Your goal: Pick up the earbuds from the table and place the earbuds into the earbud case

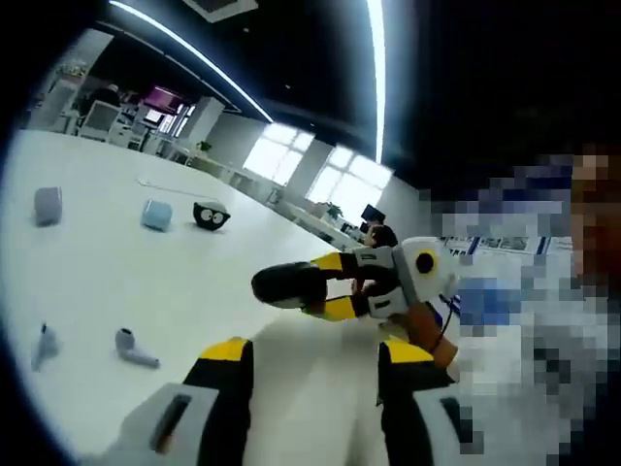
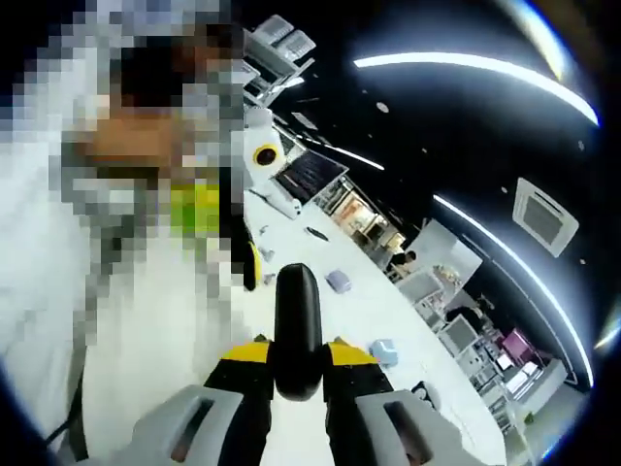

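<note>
Left gripper [image 1: 312,381]: jaws spread wide, holding nothing. Two glossy white earbuds [image 1: 135,349] lie loose on the matte white table [image 1: 107,282]. Right gripper [image 2: 296,361] is clamped on a smooth, rounded black earbud case [image 2: 297,328], lifted off the table. Farther back: pale blue rounded case [image 1: 156,215].

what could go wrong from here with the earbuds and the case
1. The right gripper pinches the black case near one end, well above the table; it could slip and drop.
2. The left gripper is open and empty, and the two earbuds are small and loose, easily knocked aside.
</note>
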Demonstrator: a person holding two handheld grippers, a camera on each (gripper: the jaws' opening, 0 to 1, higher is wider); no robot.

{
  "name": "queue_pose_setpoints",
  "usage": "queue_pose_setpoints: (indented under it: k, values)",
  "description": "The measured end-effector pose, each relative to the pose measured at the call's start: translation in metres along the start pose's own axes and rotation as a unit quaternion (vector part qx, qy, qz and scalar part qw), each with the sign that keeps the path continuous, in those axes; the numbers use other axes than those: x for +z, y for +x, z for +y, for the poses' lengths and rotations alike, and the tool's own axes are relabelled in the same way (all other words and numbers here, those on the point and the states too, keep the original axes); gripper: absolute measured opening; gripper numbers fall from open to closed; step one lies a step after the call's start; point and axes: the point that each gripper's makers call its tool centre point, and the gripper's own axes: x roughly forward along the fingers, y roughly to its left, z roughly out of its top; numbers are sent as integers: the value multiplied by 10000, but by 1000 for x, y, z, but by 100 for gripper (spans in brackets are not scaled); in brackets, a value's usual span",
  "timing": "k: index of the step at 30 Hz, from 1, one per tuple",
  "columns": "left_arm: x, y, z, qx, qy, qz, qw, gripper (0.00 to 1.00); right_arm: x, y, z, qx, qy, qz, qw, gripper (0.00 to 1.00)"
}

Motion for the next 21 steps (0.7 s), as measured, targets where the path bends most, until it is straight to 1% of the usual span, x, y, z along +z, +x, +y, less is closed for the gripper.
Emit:
queue_pose_setpoints:
  k: [2, 5, 8, 11, 15, 18, 21]
  values:
    - [5, -6, -2, 12, 71, -96, 9999, 53, -12, -6, -26, -242, -52, 180, 9995, 18]
    - [11, -14, -5, 30, 194, -189, 9996, 52, -33, -17, -66, -597, -165, 510, 9968, 18]
    - [16, -21, -6, 102, 345, -268, 9990, 51, -47, -23, -96, -790, -418, 787, 9929, 18]
    - [21, -26, -5, 150, 411, -363, 9984, 51, -48, -20, -107, -828, -499, 818, 9919, 18]
    - [28, -36, -5, 221, 416, -569, 9973, 51, -42, -5, -118, -803, -789, 945, 9891, 18]
    - [30, -40, -10, 280, 516, -660, 9961, 51, -41, 2, -129, -783, -772, 943, 9894, 18]
    - [31, -43, -15, 319, 655, -722, 9947, 51, -61, 3, -151, -955, -882, 1258, 9835, 18]
